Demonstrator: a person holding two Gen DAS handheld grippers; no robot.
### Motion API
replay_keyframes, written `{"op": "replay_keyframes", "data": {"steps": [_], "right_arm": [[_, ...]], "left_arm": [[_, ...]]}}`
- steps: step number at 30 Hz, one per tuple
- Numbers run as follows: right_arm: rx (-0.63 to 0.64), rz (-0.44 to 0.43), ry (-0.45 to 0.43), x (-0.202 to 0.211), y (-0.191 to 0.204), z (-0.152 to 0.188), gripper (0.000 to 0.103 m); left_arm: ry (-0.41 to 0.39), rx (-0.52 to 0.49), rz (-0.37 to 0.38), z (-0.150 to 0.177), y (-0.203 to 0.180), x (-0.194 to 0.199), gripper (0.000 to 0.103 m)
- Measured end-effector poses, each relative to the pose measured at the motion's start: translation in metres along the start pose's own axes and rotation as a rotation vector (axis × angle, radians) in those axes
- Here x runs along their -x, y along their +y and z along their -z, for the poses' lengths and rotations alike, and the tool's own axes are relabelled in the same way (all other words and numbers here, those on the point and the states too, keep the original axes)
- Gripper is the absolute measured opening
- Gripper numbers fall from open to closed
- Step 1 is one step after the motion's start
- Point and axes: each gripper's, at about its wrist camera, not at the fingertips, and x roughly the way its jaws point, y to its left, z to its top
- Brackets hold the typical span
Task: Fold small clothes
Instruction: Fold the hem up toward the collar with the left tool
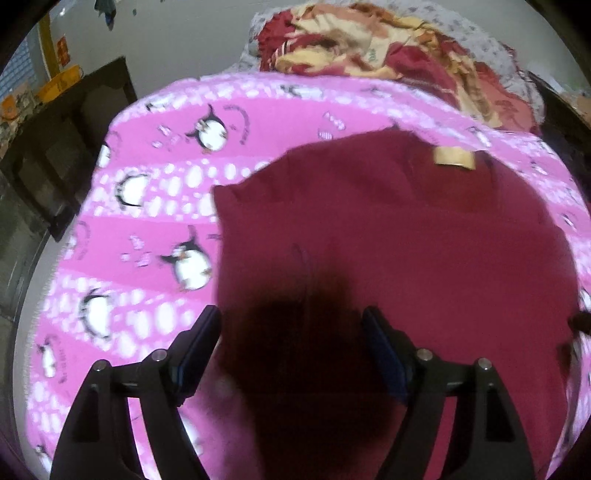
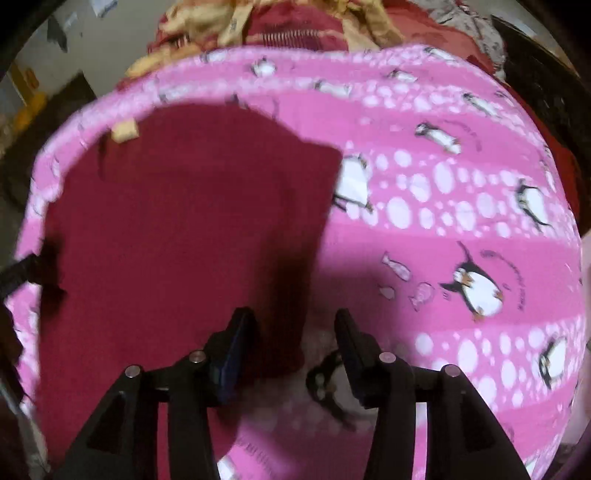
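Observation:
A dark red garment lies flat on a pink penguin-print blanket, with a tan label near its far edge. My left gripper is open and empty, just above the garment's near left part. In the right wrist view the garment fills the left half, with its label at the far left. My right gripper is open and empty over the garment's near right edge, where it meets the blanket. The other gripper's dark tip shows at the left edge.
A heap of red and yellow clothes lies beyond the blanket's far edge, also in the right wrist view. Dark furniture stands at the left by a pale wall.

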Motion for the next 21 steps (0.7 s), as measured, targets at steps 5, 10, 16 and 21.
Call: {"op": "replay_keyframes", "data": {"steps": [5,10,16,21], "right_arm": [[0.060,-0.053,0.008,0.054,-0.001,0.041,0.069],[0.066,-0.136,0.064,0.079,-0.002,0.090,0.074],[0.087,-0.213,0.095,0.072,0.025,0.147,0.074],[0.055,-0.285,0.109,0.074,0.032,0.182,0.074]], "left_arm": [[0.001,0.028,0.026,0.040,0.041,0.043,0.080],[0.039,0.042,0.012,0.094,0.068,0.064,0.080],[0.078,0.073,0.090,0.149,0.072,0.087,0.080],[0.106,0.059,0.154,0.182,0.068,0.106,0.080]]}}
